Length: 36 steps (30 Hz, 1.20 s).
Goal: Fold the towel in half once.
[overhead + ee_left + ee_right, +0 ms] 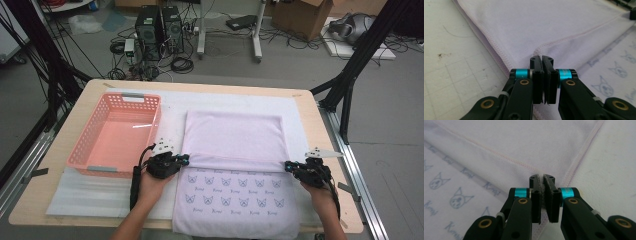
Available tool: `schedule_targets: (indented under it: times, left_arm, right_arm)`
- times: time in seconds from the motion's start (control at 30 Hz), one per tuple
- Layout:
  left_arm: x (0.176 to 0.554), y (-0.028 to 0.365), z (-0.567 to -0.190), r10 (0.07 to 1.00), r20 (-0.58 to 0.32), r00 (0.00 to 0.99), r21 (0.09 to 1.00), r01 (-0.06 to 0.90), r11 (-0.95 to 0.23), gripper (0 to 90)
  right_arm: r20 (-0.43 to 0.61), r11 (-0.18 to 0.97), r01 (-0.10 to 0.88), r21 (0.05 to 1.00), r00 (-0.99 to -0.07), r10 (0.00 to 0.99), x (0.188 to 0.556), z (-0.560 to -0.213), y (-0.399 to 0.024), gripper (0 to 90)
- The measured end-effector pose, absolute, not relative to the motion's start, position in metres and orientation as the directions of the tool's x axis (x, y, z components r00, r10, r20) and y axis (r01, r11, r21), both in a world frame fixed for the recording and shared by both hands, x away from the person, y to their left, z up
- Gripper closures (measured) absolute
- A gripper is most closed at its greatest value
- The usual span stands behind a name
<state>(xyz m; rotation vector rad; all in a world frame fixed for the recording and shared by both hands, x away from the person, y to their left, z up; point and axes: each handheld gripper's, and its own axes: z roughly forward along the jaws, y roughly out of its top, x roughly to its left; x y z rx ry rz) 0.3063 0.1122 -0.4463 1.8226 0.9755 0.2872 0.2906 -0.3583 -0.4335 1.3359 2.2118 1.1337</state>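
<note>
A lilac towel [235,135] lies flat on the table, its far part doubled over so the plain back shows, while the near part shows printed cat faces. My left gripper [186,159] sits at the left end of the folded-over hem, and my right gripper [287,165] at the right end. In the left gripper view the left gripper [542,58] has its jaws together, pinching the puckered hem of the towel [536,25]. In the right gripper view the right gripper [542,177] is likewise shut, with the edge of the towel [524,142] caught between its pads.
A pink plastic basket [86,131] stands to the left of the towel, close to my left hand. A white padded mat [95,195] covers the wooden table [60,200]. Black frame poles, computers and cables stand beyond the far edge.
</note>
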Motion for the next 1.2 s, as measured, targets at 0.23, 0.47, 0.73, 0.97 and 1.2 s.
schedule_targets:
  times: [0.23,0.47,0.73,0.97,1.2]
  left_arm:
    - [0.289,0.122,-0.445,0.708,-0.273,0.652,0.869,0.483,-0.109,87.0]
    - [0.262,0.125,-0.443,0.696,-0.275,0.663,0.874,0.474,-0.107,86.9]
    - [0.225,0.129,-0.442,0.683,-0.265,0.681,0.880,0.460,-0.117,86.8]
    - [0.198,0.132,-0.443,0.668,-0.260,0.697,0.880,0.456,-0.133,86.6]
    - [0.180,0.132,-0.443,0.655,-0.254,0.712,0.882,0.448,-0.145,86.5]
  right_arm:
    - [0.134,0.235,0.579,0.781,-0.522,0.842,0.266,-0.426,-0.355,84.5]
    - [0.144,0.229,0.579,0.783,-0.525,0.839,0.247,-0.427,-0.356,84.5]
    - [0.153,0.218,0.585,0.782,-0.517,0.842,0.213,-0.429,-0.355,84.4]
    - [0.160,0.205,0.585,0.784,-0.511,0.844,0.180,-0.427,-0.354,84.5]
    - [0.161,0.198,0.586,0.786,-0.503,0.849,0.150,-0.425,-0.356,84.5]
